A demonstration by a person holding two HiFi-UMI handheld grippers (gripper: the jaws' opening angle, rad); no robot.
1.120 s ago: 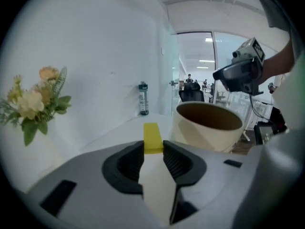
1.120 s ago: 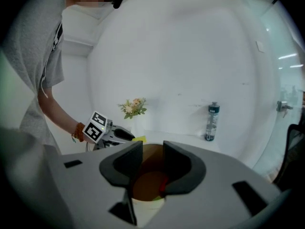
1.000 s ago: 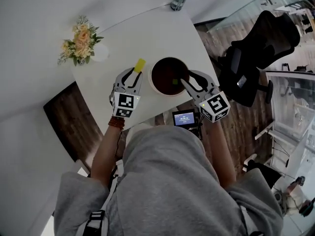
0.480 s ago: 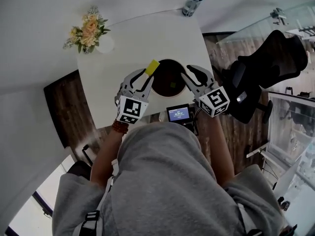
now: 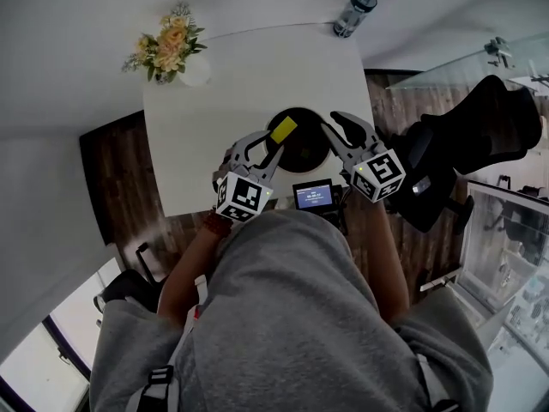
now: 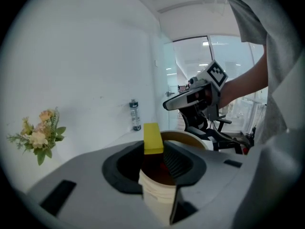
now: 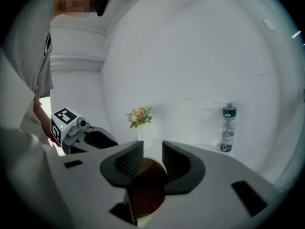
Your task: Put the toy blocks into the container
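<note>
My left gripper [image 6: 155, 149] clamps its ribbed fingers on a smooth, slab-shaped yellow block [image 6: 153, 138] over the round container [image 6: 155, 190]. At its three o'clock, the right gripper [image 7: 147, 159] has its fingers closing, empty.

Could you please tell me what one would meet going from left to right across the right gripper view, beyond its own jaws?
left gripper → flowers → water bottle

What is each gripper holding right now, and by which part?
The left gripper pinches the yellow rectangular toy block by its lower end, at the jaw tips. The right gripper holds nothing; its jaws are closing empty.
</note>
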